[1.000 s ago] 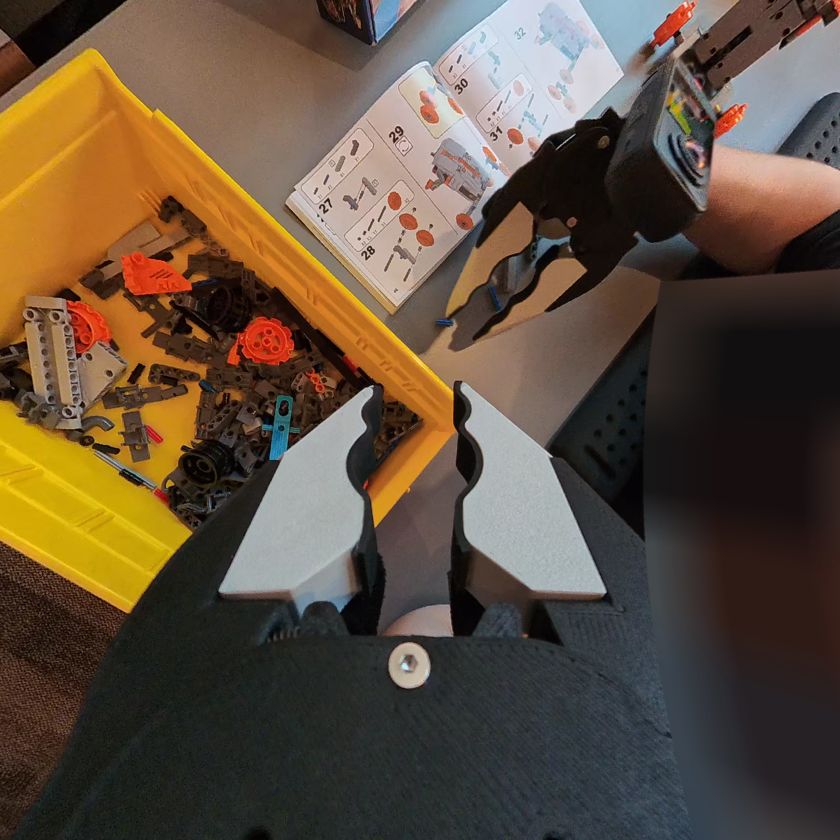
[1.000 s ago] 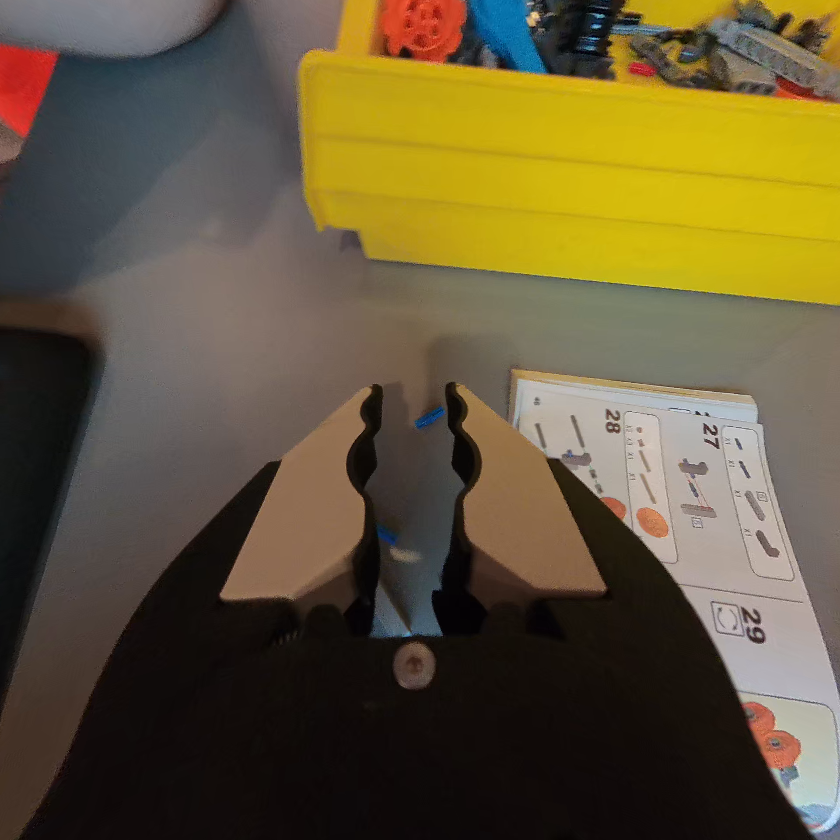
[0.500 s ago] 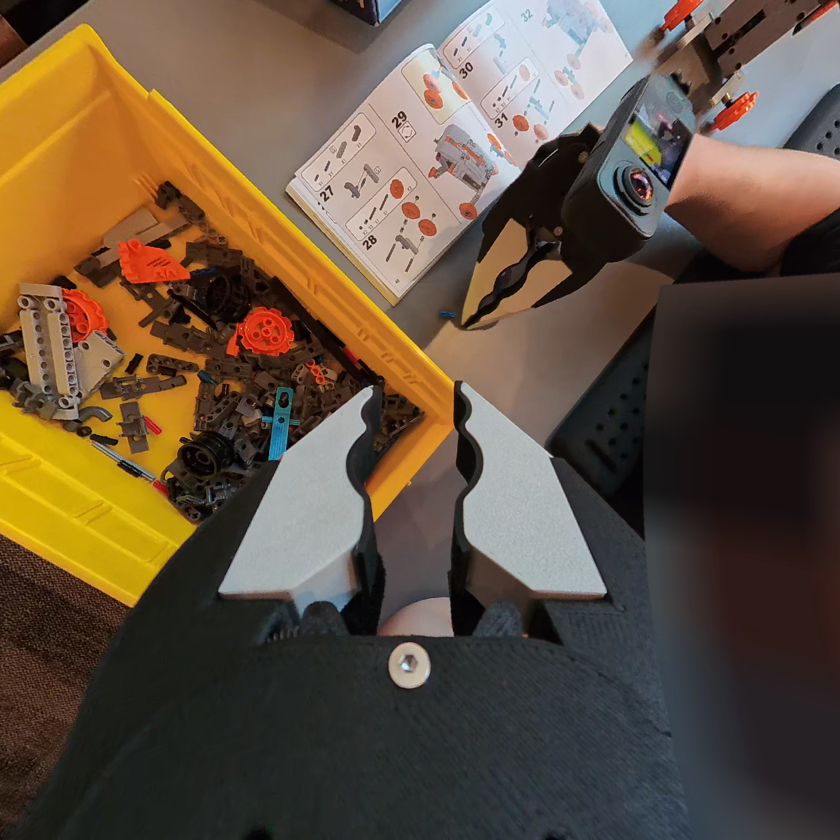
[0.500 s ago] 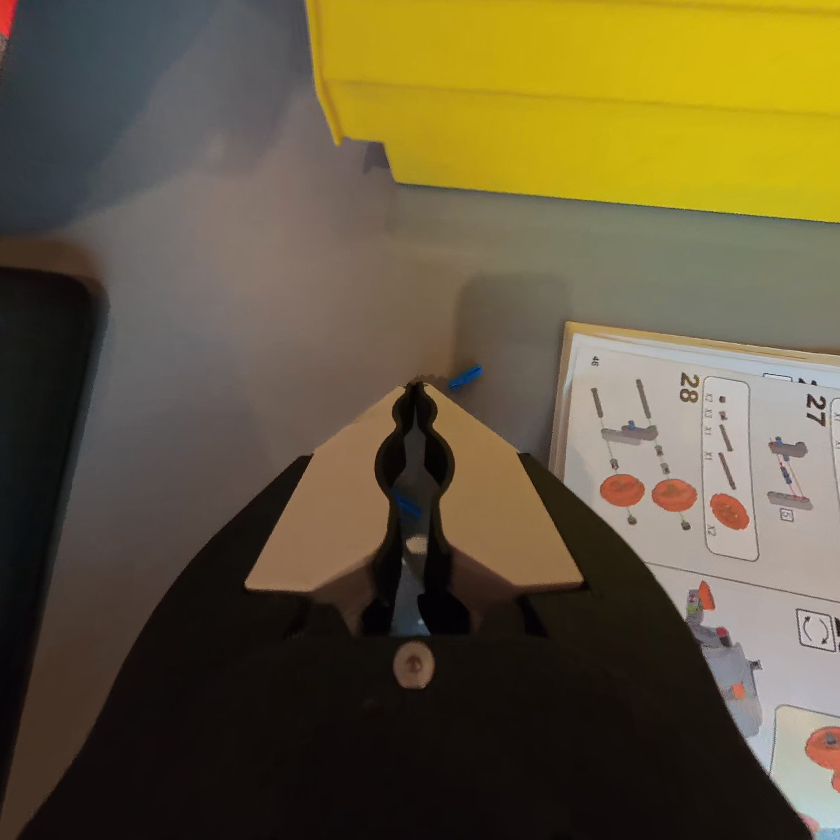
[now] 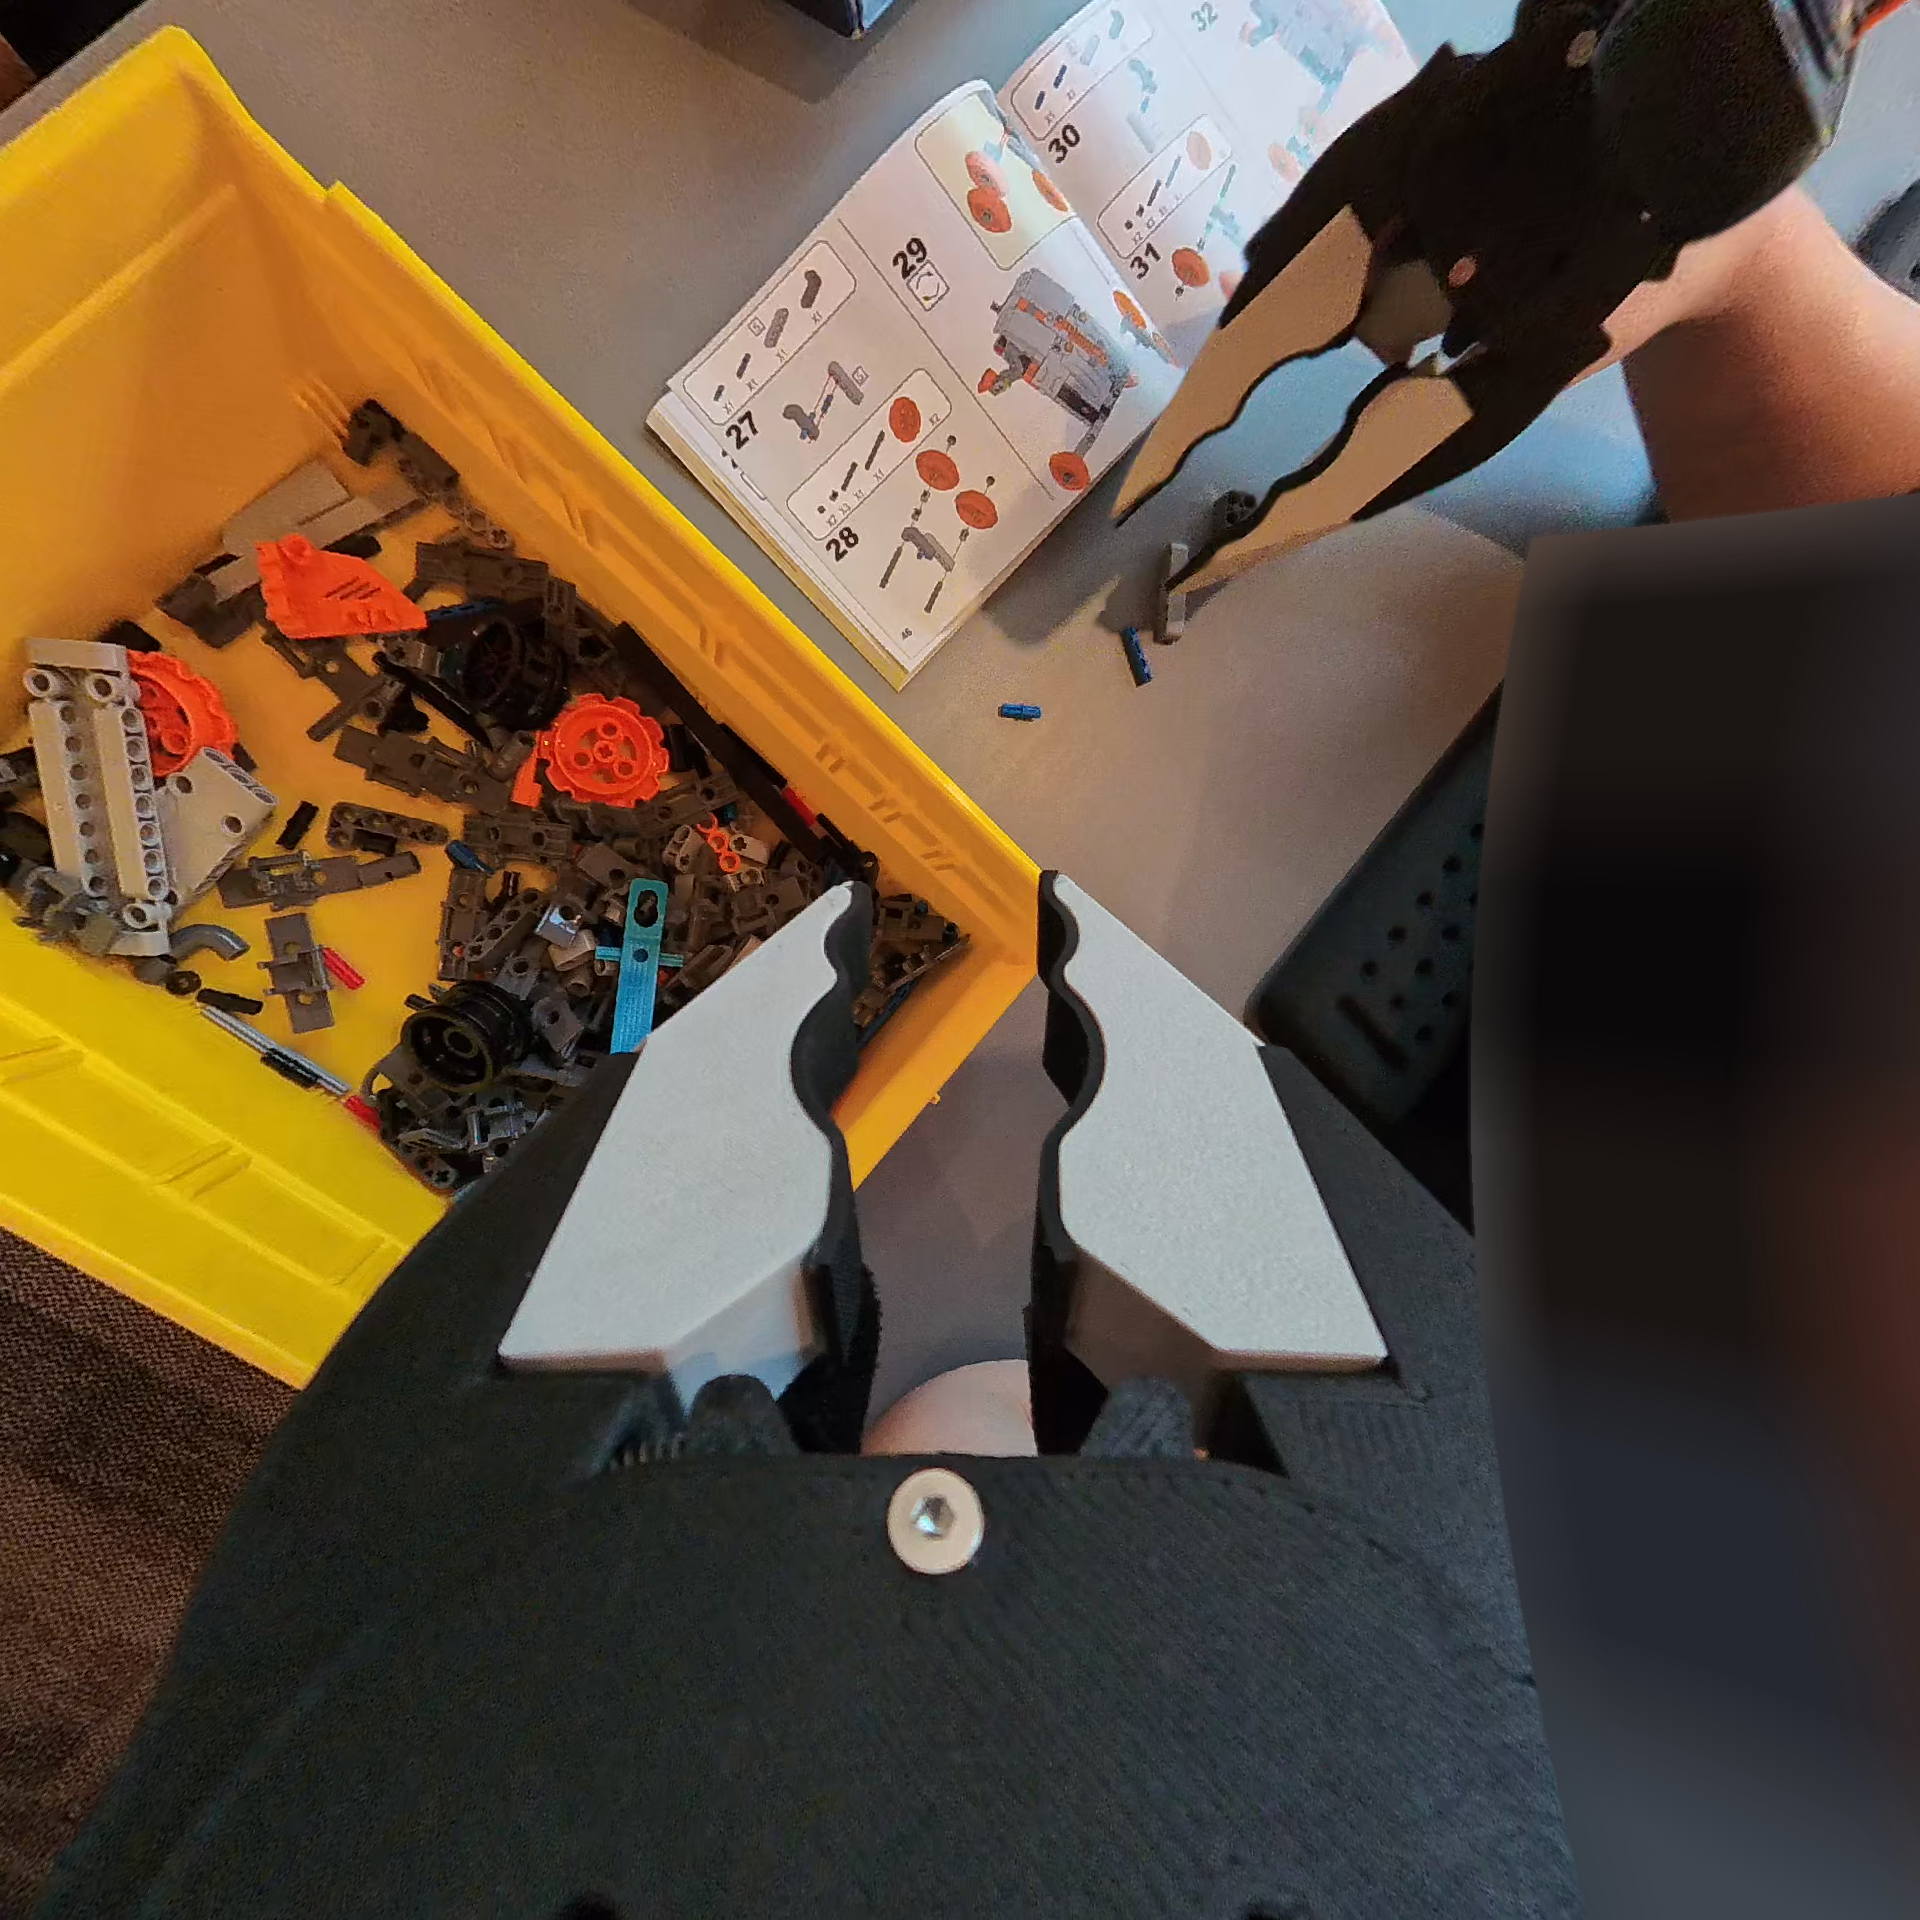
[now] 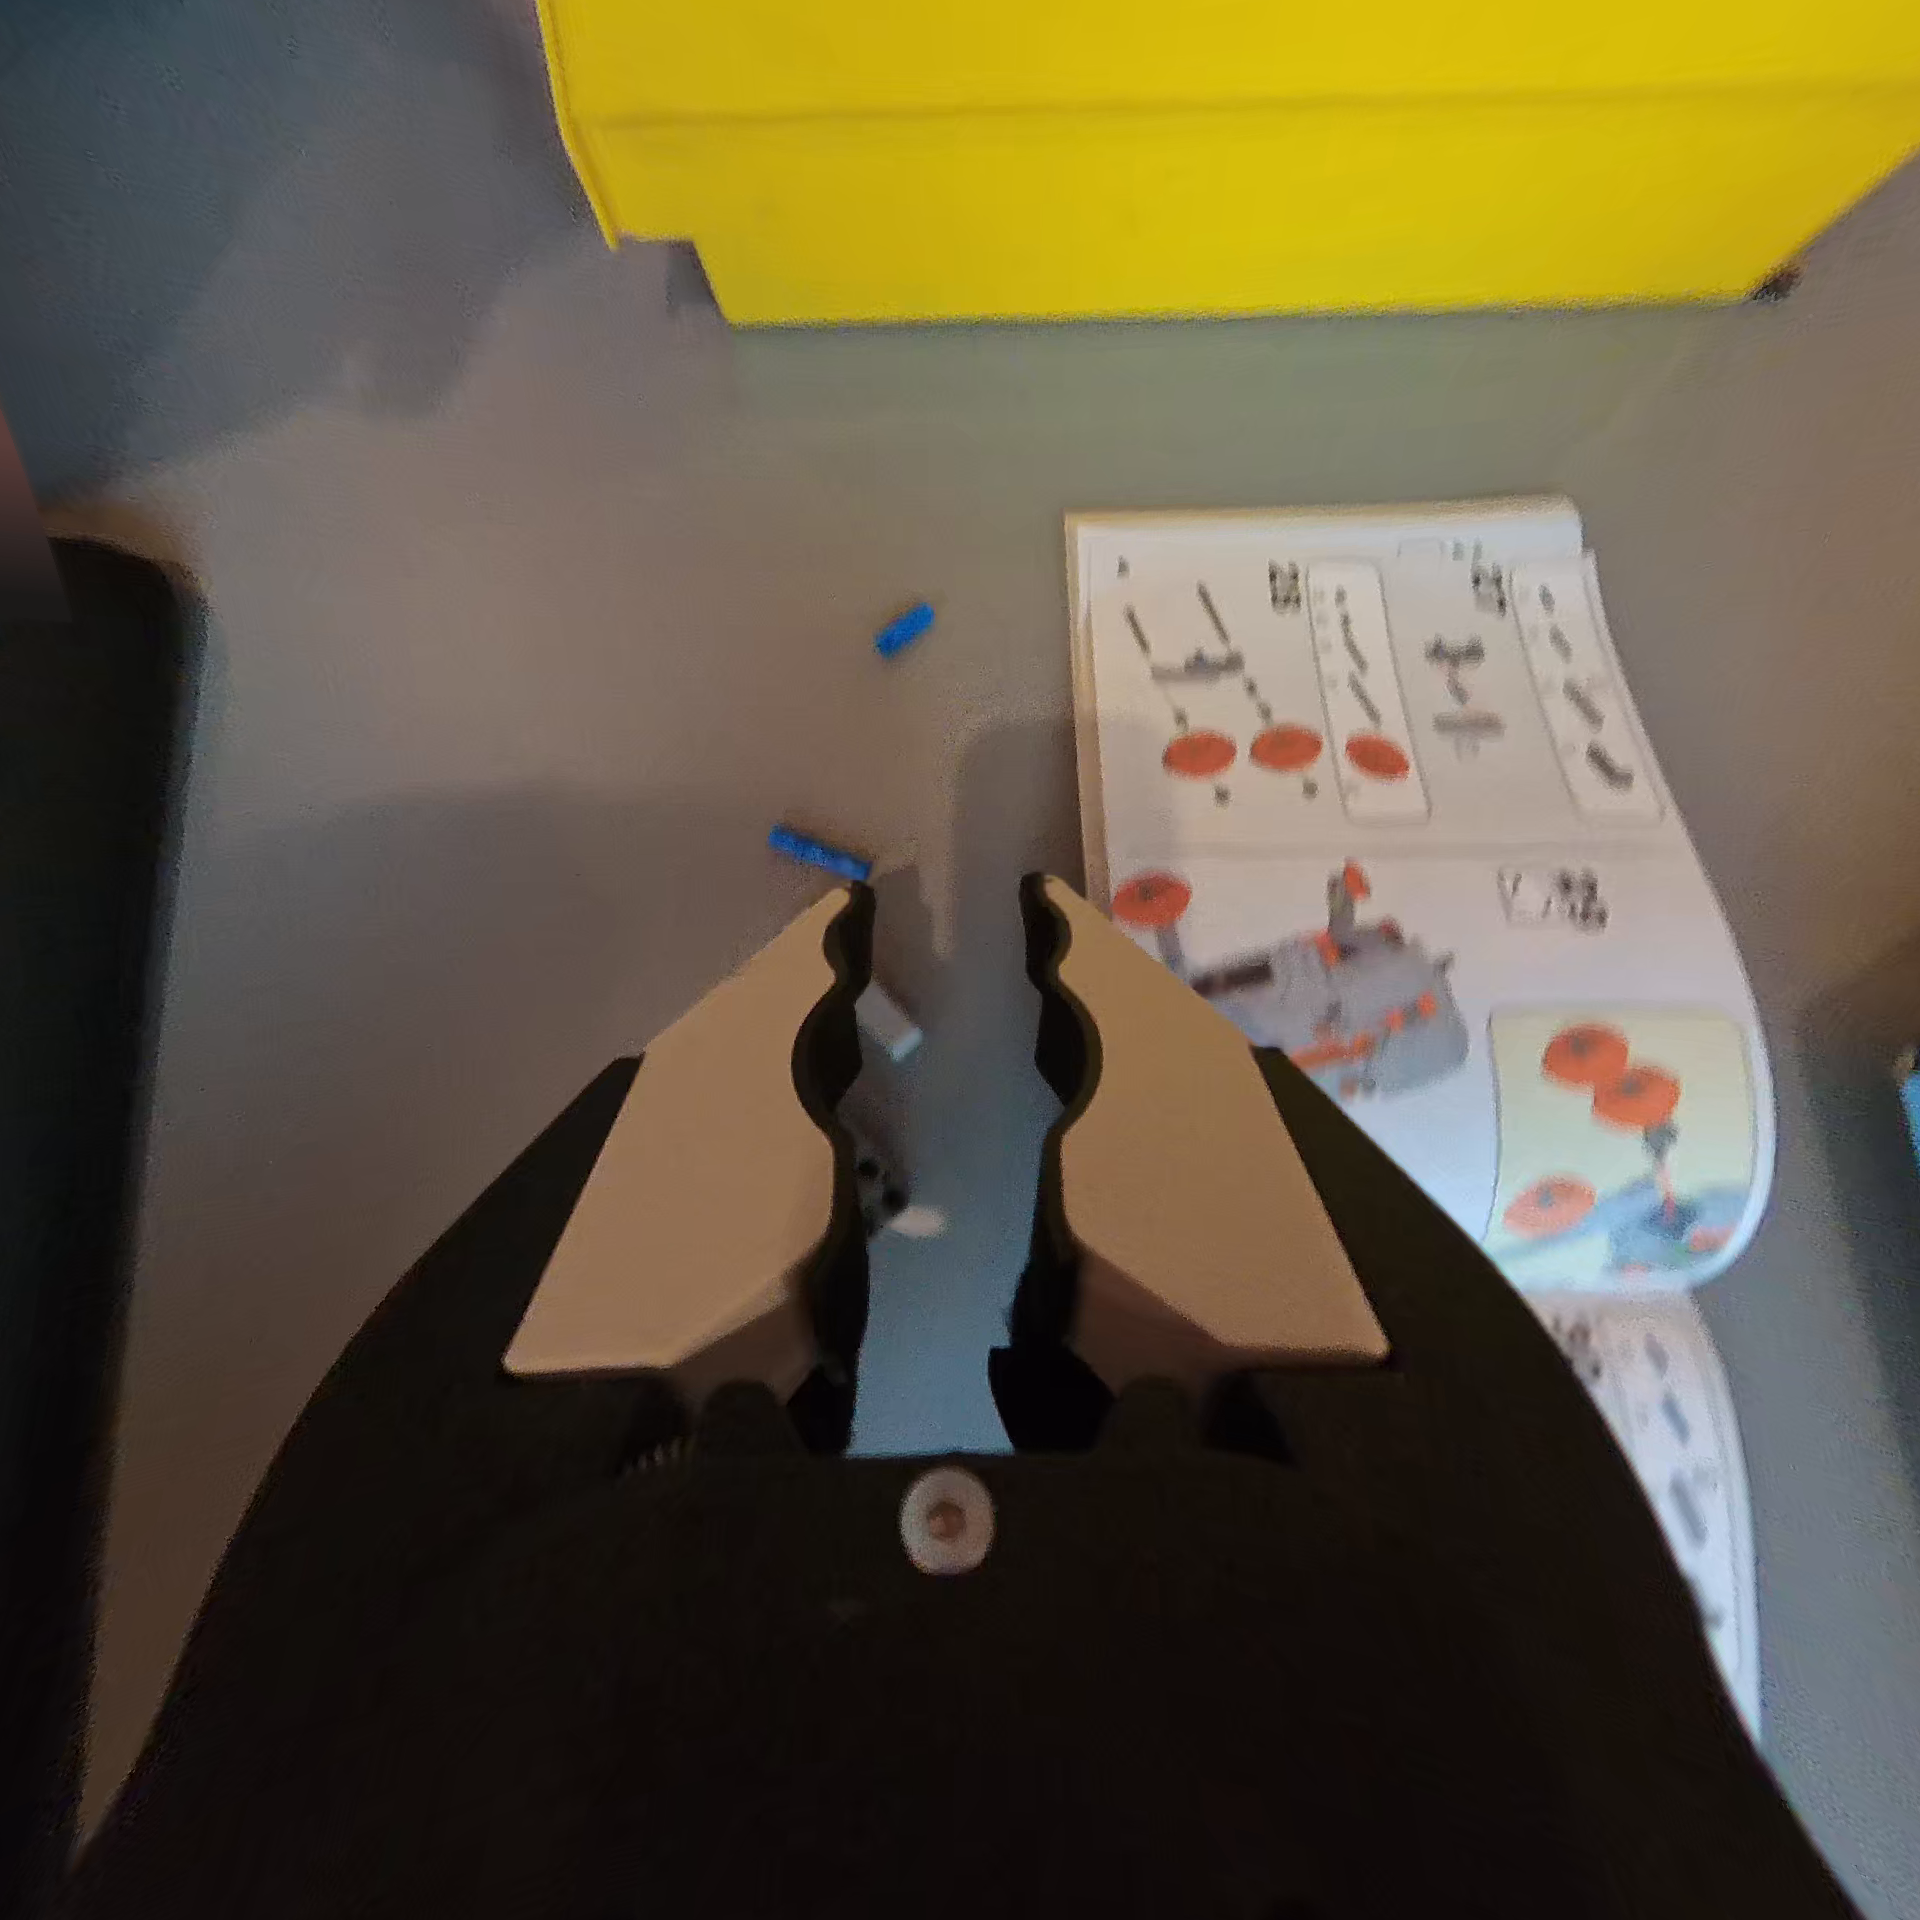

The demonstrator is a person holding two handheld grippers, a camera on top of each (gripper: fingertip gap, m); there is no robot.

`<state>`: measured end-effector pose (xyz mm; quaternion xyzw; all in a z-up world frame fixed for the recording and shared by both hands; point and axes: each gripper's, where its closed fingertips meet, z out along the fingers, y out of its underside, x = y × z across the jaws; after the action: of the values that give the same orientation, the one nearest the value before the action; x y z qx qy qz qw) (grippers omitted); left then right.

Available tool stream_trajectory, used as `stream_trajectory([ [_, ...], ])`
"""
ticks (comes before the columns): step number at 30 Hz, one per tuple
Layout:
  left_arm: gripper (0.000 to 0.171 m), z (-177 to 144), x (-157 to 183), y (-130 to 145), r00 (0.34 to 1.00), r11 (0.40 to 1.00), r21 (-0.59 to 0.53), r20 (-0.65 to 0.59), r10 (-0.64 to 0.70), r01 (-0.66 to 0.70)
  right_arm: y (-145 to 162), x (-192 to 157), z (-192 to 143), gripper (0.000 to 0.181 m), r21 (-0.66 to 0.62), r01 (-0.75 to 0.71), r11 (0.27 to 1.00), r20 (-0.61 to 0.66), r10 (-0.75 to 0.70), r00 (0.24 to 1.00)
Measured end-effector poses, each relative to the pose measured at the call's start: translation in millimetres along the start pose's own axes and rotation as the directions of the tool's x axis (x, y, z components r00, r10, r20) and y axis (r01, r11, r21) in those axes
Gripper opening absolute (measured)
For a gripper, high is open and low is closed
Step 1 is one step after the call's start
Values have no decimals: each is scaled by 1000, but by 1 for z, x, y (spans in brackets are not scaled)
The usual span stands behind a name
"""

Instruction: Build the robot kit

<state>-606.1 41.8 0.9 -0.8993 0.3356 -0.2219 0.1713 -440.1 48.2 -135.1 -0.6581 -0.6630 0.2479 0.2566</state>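
Observation:
My left gripper is open and empty, hovering over the near corner of the yellow bin of loose building parts. My right gripper is open just above the grey table, also seen in the left wrist view. A small grey part and a dark grey part lie on the table by its fingertips; the grey part shows partly hidden under the left finger. One blue pin lies right at the left fingertip, another blue pin farther ahead.
An open instruction booklet lies right of the bin, beside the right gripper. The bin's yellow wall stands ahead of the right gripper. A black perforated chair is at the table's edge. A person's forearm holds the right gripper. One gripper's finger ends stand about 20 centimetres off the other's. My right gripper's tips are some 8 centimetres from the blue pin. Look for it in the left wrist view too.
The right gripper was shut half a second ago and has now opened and pulled back; the grey parts lie on the table. The left gripper has barely moved.

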Motion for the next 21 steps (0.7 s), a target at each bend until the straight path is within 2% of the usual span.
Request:
stream_trajectory([
  [3,30,2,-1,0,1000,1000,-8,0,-2,2,25,-8,-13,30,-39,-22,999,-9,22,1000],
  [7,30,8,-2,1,1000,999,-34,2,-7,7,33,-28,-26,30,43,47,998,60,-50,997],
  [16,30,11,-3,-2,1000,999,-33,2,-10,10,62,-19,-24,31,-31,-12,999,95,15,995],
  [17,30,11,-4,-3,1000,1000,-29,0,-11,11,62,-18,-22,31,-29,-12,999,92,15,996],
  [19,30,11,-3,-4,1000,1000,-23,-5,-9,9,68,-16,-18,20,-55,7,998,79,-2,997],
  [20,30,10,-1,-5,1000,1000,-18,-13,-2,1,65,-15,-17,12,-27,18,999,79,-16,997],
  [21,30,10,2,-7,1000,1000,-10,-26,10,-10,65,-14,-16,13,-21,24,999,79,-22,997],
])
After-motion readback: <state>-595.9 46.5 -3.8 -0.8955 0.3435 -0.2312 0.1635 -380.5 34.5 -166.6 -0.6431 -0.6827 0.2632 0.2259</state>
